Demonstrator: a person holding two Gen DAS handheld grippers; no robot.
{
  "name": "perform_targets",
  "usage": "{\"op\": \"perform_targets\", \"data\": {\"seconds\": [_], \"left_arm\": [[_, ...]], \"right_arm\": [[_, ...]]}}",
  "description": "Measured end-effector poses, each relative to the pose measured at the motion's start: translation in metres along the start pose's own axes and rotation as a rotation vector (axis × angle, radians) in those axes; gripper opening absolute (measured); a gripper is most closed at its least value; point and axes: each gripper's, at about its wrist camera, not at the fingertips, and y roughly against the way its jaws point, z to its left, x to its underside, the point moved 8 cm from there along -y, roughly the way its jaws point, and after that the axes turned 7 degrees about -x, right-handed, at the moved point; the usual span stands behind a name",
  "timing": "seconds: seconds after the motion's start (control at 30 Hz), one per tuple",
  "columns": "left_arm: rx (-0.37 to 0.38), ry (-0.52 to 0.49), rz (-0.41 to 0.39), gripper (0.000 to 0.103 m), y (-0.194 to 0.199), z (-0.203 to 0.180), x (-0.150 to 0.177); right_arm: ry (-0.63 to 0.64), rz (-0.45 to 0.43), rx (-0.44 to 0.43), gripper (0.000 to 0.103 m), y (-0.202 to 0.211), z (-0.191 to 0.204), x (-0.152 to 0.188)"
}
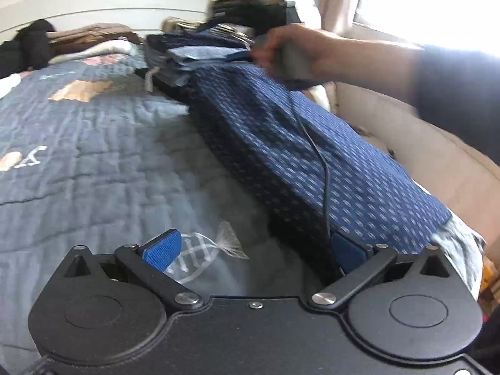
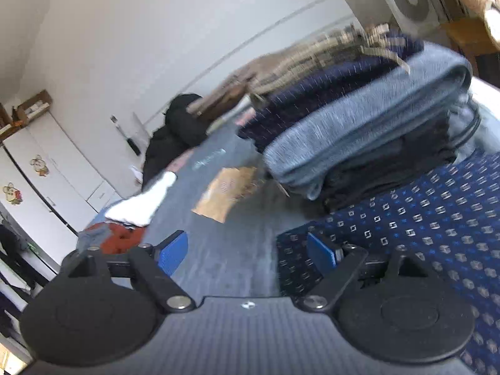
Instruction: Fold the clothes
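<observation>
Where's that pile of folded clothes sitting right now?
The pile of folded clothes sits on the grey quilt, upper right in the right wrist view, just beyond the patterned navy garment.

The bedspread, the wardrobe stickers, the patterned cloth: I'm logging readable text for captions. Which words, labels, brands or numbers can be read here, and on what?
None can be read.
Bedspread: pale printed marks near the far end, too blurred to read.
Bedspread, left edge: white letter-like shapes, cut off by the frame, not readable.
Blue patterned cloth: small repeating square motifs, a pattern rather than legible letters.
Wardrobe doors: cartoon stickers, pictures only, no text visible.
</observation>
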Motion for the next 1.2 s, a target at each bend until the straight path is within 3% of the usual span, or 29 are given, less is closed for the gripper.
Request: {"op": "perform_targets", "data": {"seconds": [0.1, 0.23, 0.3, 0.37, 0.47, 0.67, 0.73, 0.9, 1.03, 1.2], "left_arm": [[-0.014, 0.041, -0.026, 0.103, 0.006, 0.008, -0.007], [0.004, 0.006, -0.049, 0.103, 0.018, 0.001, -0.015], [0.111, -0.017, -0.027, 0.103, 0.034, -0.014, -0.019], [0.305, -0.020, -0.007, 0.103, 0.062, -0.035, -0.022], [0.553, 0.032, -0.060, 0.103, 0.108, -0.063, -0.034], [0.817, 0.179, -0.120, 0.103, 0.175, -0.101, -0.052], [0.772, 0.194, -0.133, 0.103, 0.186, -0.107, -0.048], [0.365, 0.097, -0.173, 0.103, 0.190, -0.117, -0.039], [0.123, -0.019, -0.151, 0.103, 0.191, -0.128, -0.036], [-0.044, -0.033, -0.105, 0.103, 0.198, -0.135, -0.041]], "right_arm": [[0.043, -0.012, 0.027, 0.084, 0.052, 0.024, 0.006], [0.098, -0.064, 0.066, 0.086, 0.135, 0.045, 0.020], [0.120, -0.117, 0.106, 0.086, 0.183, 0.051, 0.024], [0.111, -0.186, 0.150, 0.086, 0.229, 0.052, 0.023], [0.066, -0.275, 0.216, 0.086, 0.289, 0.049, 0.020], [0.078, -0.307, 0.274, 0.086, 0.351, 0.065, 0.042], [0.084, -0.300, 0.279, 0.086, 0.360, 0.073, 0.051], [0.145, -0.282, 0.287, 0.086, 0.380, 0.103, 0.079], [0.172, -0.278, 0.287, 0.089, 0.397, 0.128, 0.099], [0.208, -0.263, 0.308, 0.091, 0.416, 0.151, 0.123]]}}
